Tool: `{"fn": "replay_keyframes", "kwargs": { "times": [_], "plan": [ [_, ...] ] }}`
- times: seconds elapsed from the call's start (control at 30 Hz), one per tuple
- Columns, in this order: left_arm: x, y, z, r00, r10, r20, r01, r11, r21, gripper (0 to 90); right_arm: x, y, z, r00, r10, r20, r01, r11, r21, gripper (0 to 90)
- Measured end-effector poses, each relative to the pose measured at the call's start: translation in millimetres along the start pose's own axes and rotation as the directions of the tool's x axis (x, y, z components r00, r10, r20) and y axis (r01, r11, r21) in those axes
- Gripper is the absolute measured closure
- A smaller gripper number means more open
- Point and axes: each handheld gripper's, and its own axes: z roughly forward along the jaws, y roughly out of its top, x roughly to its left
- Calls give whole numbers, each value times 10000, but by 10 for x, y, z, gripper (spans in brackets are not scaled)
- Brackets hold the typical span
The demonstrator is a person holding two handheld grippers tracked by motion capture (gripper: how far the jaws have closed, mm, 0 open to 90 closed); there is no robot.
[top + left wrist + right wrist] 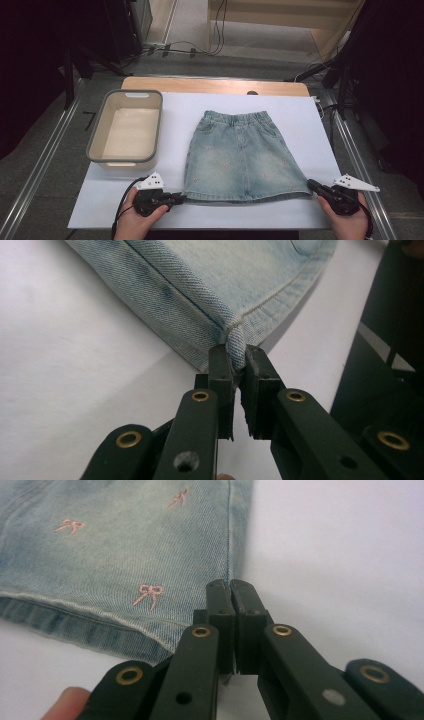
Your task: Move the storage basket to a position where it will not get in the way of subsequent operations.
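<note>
A light blue denim skirt with small pink bows lies flat on the white sheet, waistband away from me. My left gripper is at its near left hem corner. In the left gripper view the jaws are shut on that bunched corner of the skirt. My right gripper is at the near right hem corner. In the right gripper view its jaws are pressed together where the side seam of the skirt meets the hem, pinching the thin edge.
A beige plastic bin with a grey rim stands to the left of the skirt. The white sheet covers a wooden table. Metal rails run along both sides, with cables on the floor beyond.
</note>
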Motion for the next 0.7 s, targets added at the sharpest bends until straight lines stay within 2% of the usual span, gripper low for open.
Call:
{"fn": "replay_keyframes", "kwargs": {
  "times": [0.07, 0.1, 0.13, 0.17, 0.2, 0.23, 0.27, 0.33, 0.37, 0.4, 0.47, 0.5, 0.57, 0.7],
  "plan": [
    [8, -14, -9, 10000, -61, -46, 60, 9999, -155, 797, -12, -12, 13, 10000, -28, 5, 28, 10000, 91, 862],
    [16, -18, -22, 10000, -94, -8, 94, 9995, -296, 736, -14, -16, 21, 10000, -11, -75, 12, 9999, 116, 852],
    [32, -20, -45, 9999, -151, 33, 153, 9985, -521, 644, -16, -20, 24, 9998, 4, -189, -3, 10000, 92, 834],
    [52, -18, -70, 9996, -279, 50, 282, 9964, -805, 511, -24, -25, 21, 9993, 1, -377, -2, 10000, -24, 798],
    [78, -15, -99, 9993, -372, 72, 378, 9930, -1119, 398, -33, -26, 3, 9979, 125, -629, -136, 9998, -163, 737],
    [104, -7, -134, 9988, -481, 121, 493, 9887, -1413, 321, -46, -16, -19, 9948, 284, -979, -323, 9987, -387, 678],
    [130, 3, -167, 9980, -604, 189, 627, 9830, -1726, 300, -56, 0, -41, 9918, 346, -1232, -424, 9972, -614, 656],
    [176, 41, -218, 9970, -749, 219, 778, 9726, -2191, 304, -60, 61, -47, 9927, 169, -1191, -268, 9963, -816, 647],
    [180, 58, -223, 9970, -763, 138, 774, 9707, -2275, 361, -57, 93, -33, 9934, 140, -1139, -234, 9964, -815, 647],
    [184, 83, -218, 9974, -721, 86, 722, 9716, -2255, 444, -54, 119, -15, 9937, 103, -1115, -196, 9964, -828, 647],
    [189, 138, -166, 9983, -583, 39, 579, 9779, -2007, 612, -43, 193, 46, 9951, 4, -992, -82, 9969, -780, 647],
    [194, 162, -130, 9984, -566, 42, 564, 9807, -1874, 666, -39, 235, 83, 9954, -69, -951, -2, 9973, -740, 649],
    [211, 187, -52, 9981, -616, 54, 617, 9852, -1599, 727, -48, 345, 162, 9962, -227, -836, 168, 9974, -708, 650],
    [234, 137, 70, 9967, -804, -140, 788, 9927, -916, 782, -108, 567, 326, 9973, -394, -626, 346, 9965, -756, 653]
  ]
}}
